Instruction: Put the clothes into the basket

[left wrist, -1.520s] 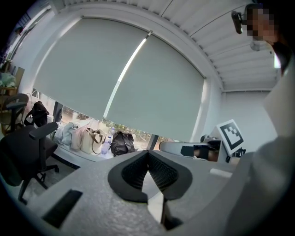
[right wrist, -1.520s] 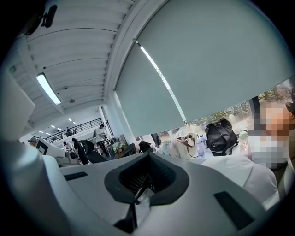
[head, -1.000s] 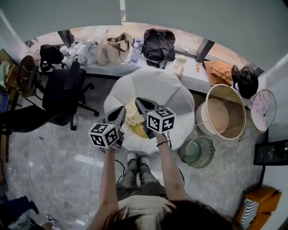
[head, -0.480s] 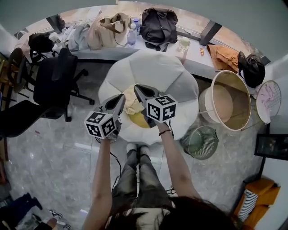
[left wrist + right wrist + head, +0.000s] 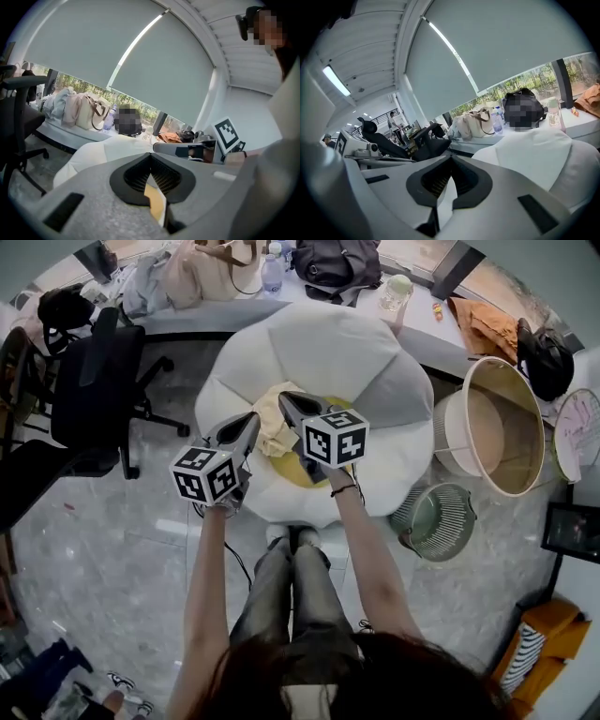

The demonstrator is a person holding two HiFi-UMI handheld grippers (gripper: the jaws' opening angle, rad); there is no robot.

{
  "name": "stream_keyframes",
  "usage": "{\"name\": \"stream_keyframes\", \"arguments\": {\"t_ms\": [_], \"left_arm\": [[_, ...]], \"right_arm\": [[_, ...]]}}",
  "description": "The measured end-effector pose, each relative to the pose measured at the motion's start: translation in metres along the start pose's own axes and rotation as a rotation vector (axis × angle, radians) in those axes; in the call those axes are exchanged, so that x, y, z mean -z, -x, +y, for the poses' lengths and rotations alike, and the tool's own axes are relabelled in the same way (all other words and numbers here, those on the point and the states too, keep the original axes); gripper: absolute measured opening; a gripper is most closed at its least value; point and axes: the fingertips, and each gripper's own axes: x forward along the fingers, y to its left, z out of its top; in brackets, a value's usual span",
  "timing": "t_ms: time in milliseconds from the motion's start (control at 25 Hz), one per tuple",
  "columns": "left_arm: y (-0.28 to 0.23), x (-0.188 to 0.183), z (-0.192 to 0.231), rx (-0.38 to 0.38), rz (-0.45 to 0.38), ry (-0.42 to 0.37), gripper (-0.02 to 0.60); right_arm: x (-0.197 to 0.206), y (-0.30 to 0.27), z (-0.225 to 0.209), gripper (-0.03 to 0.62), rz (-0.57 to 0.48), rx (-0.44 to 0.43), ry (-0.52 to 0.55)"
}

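Pale yellow garment (image 5: 273, 430) crumpled, soft, bunched between both tongs above white beanbag (image 5: 328, 343); left tongs (image 5: 248, 422) clamped on one edge, right tongs (image 5: 287, 402) clamped on other, likely to lift it whole without trailing; basket (image 5: 480, 363) open-topped, well apart at right.

We log: pale yellow cloth garment (image 5: 275, 432); white-and-grey petal-shaped cushion seat (image 5: 328, 343); round basket (image 5: 502, 437), white outside, tan inside; green wire bin (image 5: 436, 521) (left gripper (image 5: 251, 421) cube: black-and-white squares).
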Motion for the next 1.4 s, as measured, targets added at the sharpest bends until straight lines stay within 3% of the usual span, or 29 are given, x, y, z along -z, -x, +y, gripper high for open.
{"name": "stream_keyframes", "arguments": {"t_ms": [800,1400], "left_arm": [[-0.064,0.114,0.082,-0.023,0.065,0.084,0.011],[-0.102,0.178,0.130,-0.053,0.083,0.112,0.011]], "right_arm": [[0.117,-0.090,-0.079,0.009,0.093,0.004,-0.085],[0.194,-0.138,-0.136,0.011,0.186,0.023,-0.147]]}}
